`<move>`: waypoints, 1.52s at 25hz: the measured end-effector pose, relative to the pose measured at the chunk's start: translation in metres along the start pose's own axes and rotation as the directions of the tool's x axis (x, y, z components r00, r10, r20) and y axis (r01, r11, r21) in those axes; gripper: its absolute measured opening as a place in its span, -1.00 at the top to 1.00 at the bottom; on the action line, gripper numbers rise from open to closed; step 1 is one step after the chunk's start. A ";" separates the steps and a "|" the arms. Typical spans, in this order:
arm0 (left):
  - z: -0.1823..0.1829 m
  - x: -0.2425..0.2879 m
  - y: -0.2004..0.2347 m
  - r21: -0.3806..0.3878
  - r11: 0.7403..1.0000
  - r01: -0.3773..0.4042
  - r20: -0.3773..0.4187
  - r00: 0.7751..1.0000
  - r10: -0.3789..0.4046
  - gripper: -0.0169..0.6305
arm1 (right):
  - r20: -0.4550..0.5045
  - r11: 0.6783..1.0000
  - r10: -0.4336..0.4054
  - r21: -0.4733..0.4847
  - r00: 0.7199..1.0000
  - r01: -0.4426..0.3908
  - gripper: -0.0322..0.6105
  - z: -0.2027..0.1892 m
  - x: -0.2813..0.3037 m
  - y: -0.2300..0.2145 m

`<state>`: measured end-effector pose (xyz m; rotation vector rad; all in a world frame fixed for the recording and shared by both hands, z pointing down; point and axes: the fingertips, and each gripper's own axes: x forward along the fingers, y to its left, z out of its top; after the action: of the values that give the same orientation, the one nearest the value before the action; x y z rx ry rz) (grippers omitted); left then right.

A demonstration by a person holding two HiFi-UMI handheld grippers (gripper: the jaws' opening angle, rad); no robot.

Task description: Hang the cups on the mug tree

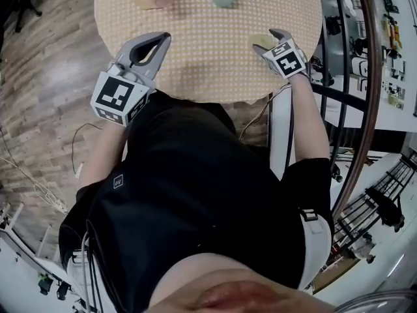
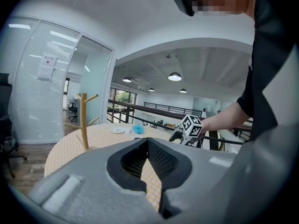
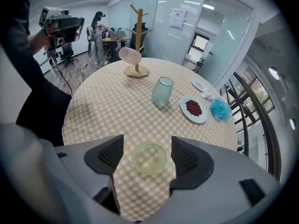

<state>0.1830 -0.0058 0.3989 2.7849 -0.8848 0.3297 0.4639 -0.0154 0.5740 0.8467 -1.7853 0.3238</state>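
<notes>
Step in hand: by judgement, the approach to grasp the first cup; nothing gripped yet.
Right gripper (image 3: 147, 143): jaws wide, pointing steeply down at the table (image 3: 93, 111), one jaw on each side of the pale yellow cup (image 3: 149, 158); a little gap visible between each pad and the cup wall, so no contact.
Place of the cup: directly between the right jaws, standing on the checked cloth.
Way of the cup: upright, mouth up toward the gripper's camera; long axis vertical, nearly along the line of the jaws. No handle to see from here.
Left gripper (image 2: 147, 141): tips together, nothing between them, held low at the near table edge.
Mug tree (image 3: 138, 38): far ahead of the right jaws and to their left, well apart from the yellow cup; a pink cup (image 3: 130, 55) tilted beside its trunk, hanging or leaning not possible to tell.
Green cup (image 3: 162, 91): ahead of the right jaws, between them and the tree.
Next move, by judgement: to close on the cup wall, lift, then carry toward a free peg; care needed because of the smooth round wall.
</notes>
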 end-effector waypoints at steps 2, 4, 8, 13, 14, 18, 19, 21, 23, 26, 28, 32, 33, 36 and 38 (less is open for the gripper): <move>-0.005 -0.001 0.004 -0.006 1.000 -0.017 0.003 1.000 0.017 0.93 | -0.035 0.999 0.030 -0.035 0.999 -0.031 -0.12 -0.002 0.009 0.002; -0.008 0.000 0.006 -0.008 1.000 -0.027 0.009 1.000 0.028 0.93 | -0.074 0.996 0.058 -0.064 0.996 -0.063 -0.13 -0.007 0.020 0.004; -0.020 0.006 0.007 -0.017 0.999 -0.040 0.005 0.999 0.041 0.93 | -0.165 0.983 0.094 -0.143 0.982 -0.119 -0.14 -0.022 0.038 0.009; -0.031 0.011 0.007 -0.028 0.998 -0.051 -0.009 0.999 0.051 0.93 | -0.223 0.968 0.128 -0.186 0.966 -0.171 -0.15 -0.033 0.053 0.012; -0.033 0.011 0.007 -0.030 0.998 -0.055 -0.013 0.998 0.055 0.93 | -0.224 0.967 0.132 -0.185 0.966 -0.175 -0.15 -0.034 0.054 0.012; -0.037 0.010 0.009 -0.039 0.997 -0.066 -0.027 0.998 0.065 0.93 | -0.238 0.969 0.136 -0.169 0.962 -0.178 -0.15 -0.039 0.061 0.013; -0.036 0.010 0.010 -0.038 0.997 -0.067 -0.028 0.997 0.066 0.93 | -0.241 0.969 0.136 -0.169 0.961 -0.179 -0.15 -0.040 0.062 0.012; -0.034 0.011 0.010 -0.035 0.997 -0.069 -0.032 0.997 0.068 0.93 | -0.246 0.969 0.134 -0.169 0.960 -0.179 -0.15 -0.040 0.064 0.012; -0.031 0.011 0.009 -0.038 0.997 -0.073 -0.038 0.997 0.071 0.93 | -0.244 0.969 0.129 -0.173 0.961 -0.174 -0.15 -0.038 0.063 0.010; -0.024 0.009 0.007 -0.040 0.997 -0.065 -0.041 0.997 0.063 0.93 | -0.247 0.973 0.111 -0.171 0.963 -0.156 -0.15 -0.037 0.058 0.009; -0.018 0.007 0.006 -0.031 0.998 -0.046 -0.040 0.998 0.045 0.93 | -0.247 0.977 0.111 -0.150 0.963 -0.151 -0.15 -0.035 0.049 0.010; -0.013 -0.002 0.019 -0.006 1.000 -0.013 -0.043 0.999 0.013 0.93 | -0.220 0.983 0.109 -0.118 0.969 -0.137 -0.15 -0.012 0.025 0.018; -0.012 -0.005 0.024 -0.002 1.000 -0.004 -0.039 0.999 0.004 0.93 | -0.216 0.985 0.108 -0.110 0.971 -0.134 -0.15 -0.005 0.020 0.022; -0.013 -0.019 0.042 -0.004 1.000 0.030 -0.029 0.999 -0.030 0.93 | -0.195 0.991 0.083 -0.089 0.977 -0.101 -0.15 0.023 0.004 0.038; -0.009 -0.031 0.056 -0.001 0.999 0.053 -0.017 0.998 -0.053 0.93 | -0.164 0.995 0.063 -0.064 0.984 -0.075 -0.15 0.049 -0.007 0.051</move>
<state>0.1238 -0.0319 0.4062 2.7951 -0.8050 0.3444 0.3953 -0.0057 0.5584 0.6905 -1.6673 0.3624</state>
